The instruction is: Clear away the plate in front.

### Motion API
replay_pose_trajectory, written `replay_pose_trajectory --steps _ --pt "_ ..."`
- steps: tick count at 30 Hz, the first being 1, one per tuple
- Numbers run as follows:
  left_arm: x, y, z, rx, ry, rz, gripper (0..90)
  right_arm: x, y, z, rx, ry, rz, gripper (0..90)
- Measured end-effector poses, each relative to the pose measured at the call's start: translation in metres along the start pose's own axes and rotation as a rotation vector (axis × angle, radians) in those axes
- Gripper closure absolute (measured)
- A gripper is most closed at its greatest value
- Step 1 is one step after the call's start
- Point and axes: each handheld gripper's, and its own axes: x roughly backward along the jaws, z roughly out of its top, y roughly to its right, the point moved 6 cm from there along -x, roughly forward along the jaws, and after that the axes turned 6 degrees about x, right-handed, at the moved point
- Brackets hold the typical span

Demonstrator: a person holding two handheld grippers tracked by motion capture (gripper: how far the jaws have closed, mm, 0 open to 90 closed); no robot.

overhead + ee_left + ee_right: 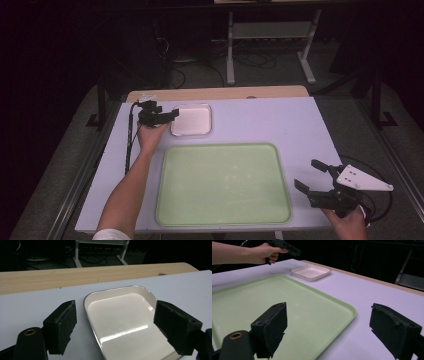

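Observation:
A small white square dish (191, 120) sits on the white tabletop beyond a large pale green tray (225, 185). My left gripper (171, 115) hovers at the dish's left edge, open; in the left gripper view its jaws straddle the dish's (125, 317) left rim with nothing between the pads, gripper (116, 311). My right gripper (307, 175) stands open by the tray's right edge, low over the table. The right gripper view has its open jaws (329, 315) over the tray's (274, 302) corner, with the dish (310, 272) and the left gripper (295, 251) farther off.
A wooden strip (215, 93) runs along the table's far edge. Beyond it stand a dark floor, cables and a metal stand (270, 40). The left gripper's cable (131, 135) trails along the table's left side. The tray holds nothing.

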Motion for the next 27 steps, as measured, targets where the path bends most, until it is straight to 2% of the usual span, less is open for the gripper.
replay_pose_trajectory --steps 5,12,24,27 --pt "-0.006 -0.001 -0.002 -0.037 -0.025 0.022 23.9 0.0 0.001 0.0 -0.002 0.0 -0.001 13.7" --pt "-0.014 -0.01 -0.011 0.007 -0.067 0.05 24.1 0.0 0.0 -0.001 0.001 -0.002 0.003 13.7" --pt "-0.02 -0.017 -0.022 0.075 -0.145 0.078 32.0 -0.001 -0.003 0.0 0.014 -0.006 0.013 13.7" --pt "-0.023 -0.018 -0.023 0.103 -0.142 0.073 34.8 -0.001 -0.004 0.001 0.016 -0.006 0.015 13.7"
